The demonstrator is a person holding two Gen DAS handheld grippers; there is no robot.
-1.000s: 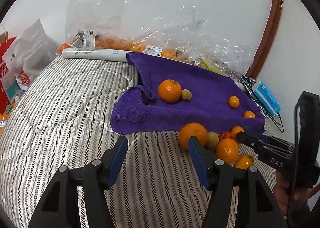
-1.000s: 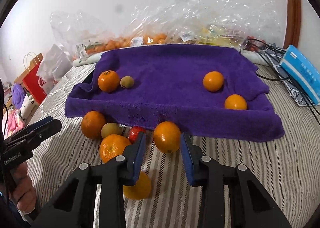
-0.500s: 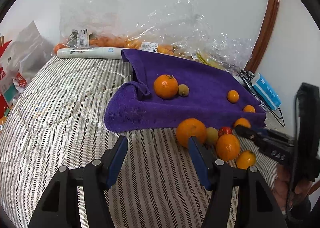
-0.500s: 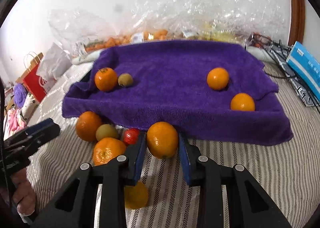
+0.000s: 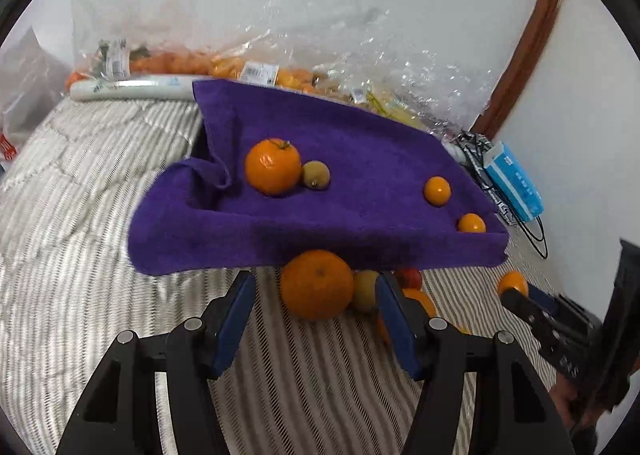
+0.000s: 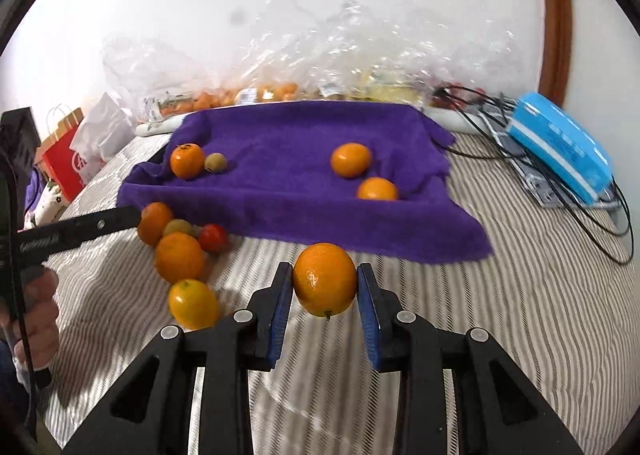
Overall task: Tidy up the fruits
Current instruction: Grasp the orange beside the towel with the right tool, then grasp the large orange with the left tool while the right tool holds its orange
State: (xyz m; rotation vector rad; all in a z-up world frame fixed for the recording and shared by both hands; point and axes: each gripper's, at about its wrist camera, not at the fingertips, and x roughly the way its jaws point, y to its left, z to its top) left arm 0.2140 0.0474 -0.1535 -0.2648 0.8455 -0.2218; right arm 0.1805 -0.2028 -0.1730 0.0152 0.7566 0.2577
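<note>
Fruits lie in two groups around the purple towel (image 6: 288, 191), which is spread on a striped bedcover (image 6: 520, 295). On the towel sit a stemmed orange (image 6: 187, 160) touching a small greenish-brown fruit (image 6: 215, 162) near its left end, and two more oranges (image 6: 351, 160) toward its right end, one of them (image 6: 377, 188) by the front fold. Just in front of the towel's left corner a loose cluster rests on the bedcover: a large orange (image 5: 317, 284), a yellow-green fruit (image 6: 178, 227), a red tomato (image 6: 213, 238), another orange (image 6: 180, 257) and a yellow-orange fruit (image 6: 193, 304) nearest the camera. The right claw (image 6: 325, 297) is closed on an orange (image 6: 325, 280), pinched between its blue pads in front of the towel's near edge. The left claw (image 5: 316, 319) is spread wide and holds nothing, its fingers (image 5: 236, 315) straddling the large orange at the cluster's left side; the yellow-green fruit sits against the inner side of its right finger. Behind the towel, crumpled clear plastic bags (image 6: 320, 55) of produce crowd the wall, and a blue box (image 6: 560, 147) on tangled black cables (image 6: 580, 215) lies to the towel's right.
</note>
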